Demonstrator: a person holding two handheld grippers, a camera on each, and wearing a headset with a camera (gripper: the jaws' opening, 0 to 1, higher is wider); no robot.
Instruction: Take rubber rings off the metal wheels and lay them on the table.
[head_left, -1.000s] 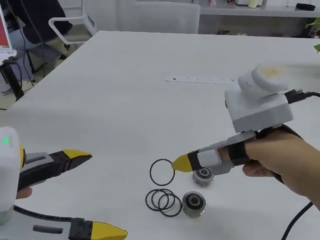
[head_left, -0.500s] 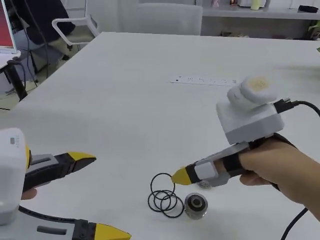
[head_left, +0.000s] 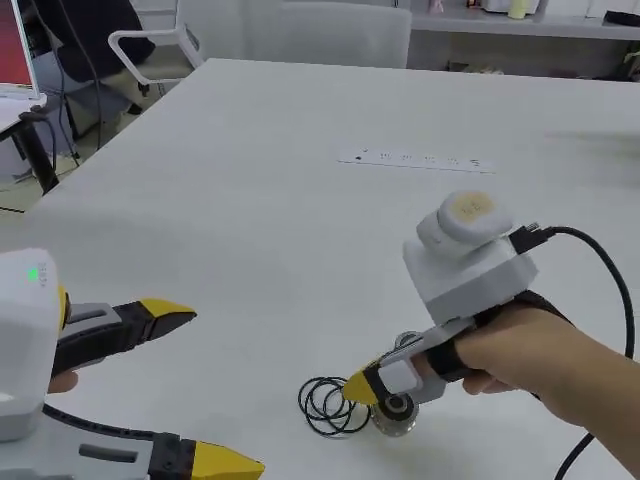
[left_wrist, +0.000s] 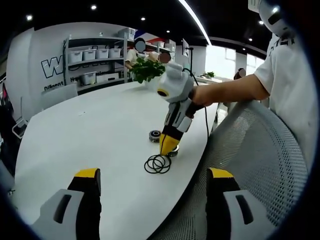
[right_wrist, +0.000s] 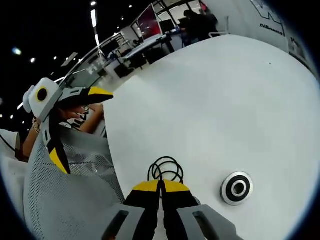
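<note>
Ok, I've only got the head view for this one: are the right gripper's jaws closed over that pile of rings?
Observer: Closed. The right gripper view shows the right gripper with its yellow tips pressed together and the rubber rings looped just ahead. I can't tell whether one is pinched.
Operator: And the wheel half hidden behind it?
Observer: The left gripper view shows that metal wheel standing on the table past the gripper, apart from the rings.
</note>
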